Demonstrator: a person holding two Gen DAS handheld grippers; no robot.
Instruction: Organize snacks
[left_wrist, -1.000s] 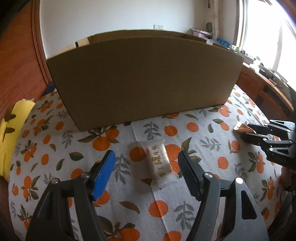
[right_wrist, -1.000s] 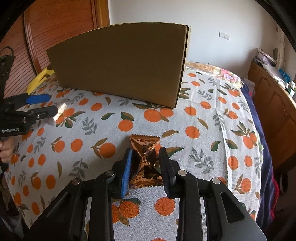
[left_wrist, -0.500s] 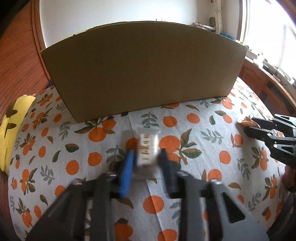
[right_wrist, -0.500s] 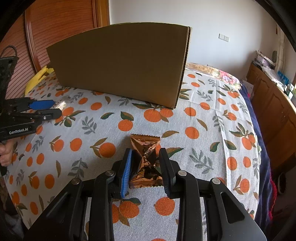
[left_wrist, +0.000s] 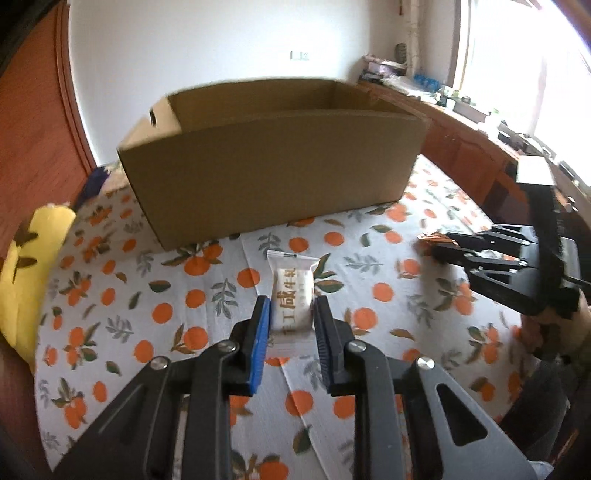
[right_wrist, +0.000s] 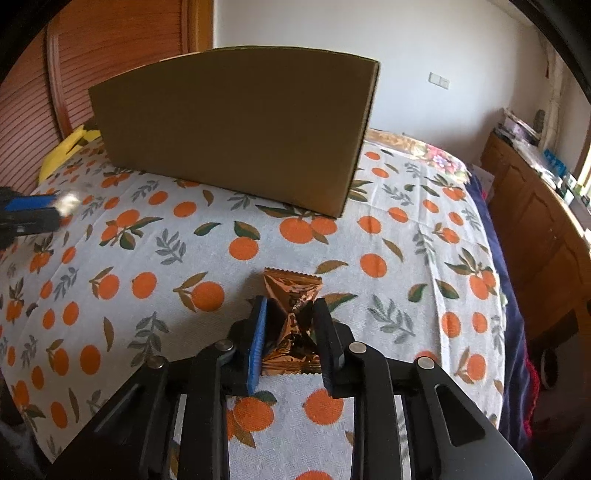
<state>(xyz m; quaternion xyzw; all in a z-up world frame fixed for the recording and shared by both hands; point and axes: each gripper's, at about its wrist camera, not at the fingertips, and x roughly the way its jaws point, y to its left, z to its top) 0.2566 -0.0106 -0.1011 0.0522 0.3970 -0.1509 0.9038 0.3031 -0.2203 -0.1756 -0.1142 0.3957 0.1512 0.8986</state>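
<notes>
Both grippers have a snack each, w/ the box waiting at the far side of the table.

The left gripper (left_wrist: 290, 317) has its fingers clamped on the white snack packet (left_wrist: 291, 295), gripping the near half so the far sealed end sticks out free. It seems lifted clear of the cloth, though I can't be certain. The packet is a small pillow-shaped pouch, matte white w/ brown printed characters, flat crimped seal at the far end. Holding it by the long sides probably keeps it from pivoting.

The right gripper (right_wrist: 290, 332) has its fingers squeezed onto the bronze foil snack (right_wrist: 291, 317), and those jaws have just been closing further w/ the snack between them. The foil is shiny, crinkly and pinched into a waist where the pads press, zigzag-cut edge at the far end. It looks low, at or near the cloth; can't tell if it's off the surface.

One finger of each pair carries a blue pad, the other a black ribbed one, likely for grip on slick wrappers.

The cardboard box (left_wrist: 273, 173) is plain brown corrugated, open-topped, tall straight walls, w/ a hand-hole cutout on the far left end. It sits beyond both snacks, so it's probably the drop target.

The tablecloth (right_wrist: 332, 236) is woven white fabric printed w/ oranges and leaves, slightly creased. A soft yellow thing (left_wrist: 26, 273) lies at the left edge.
</notes>
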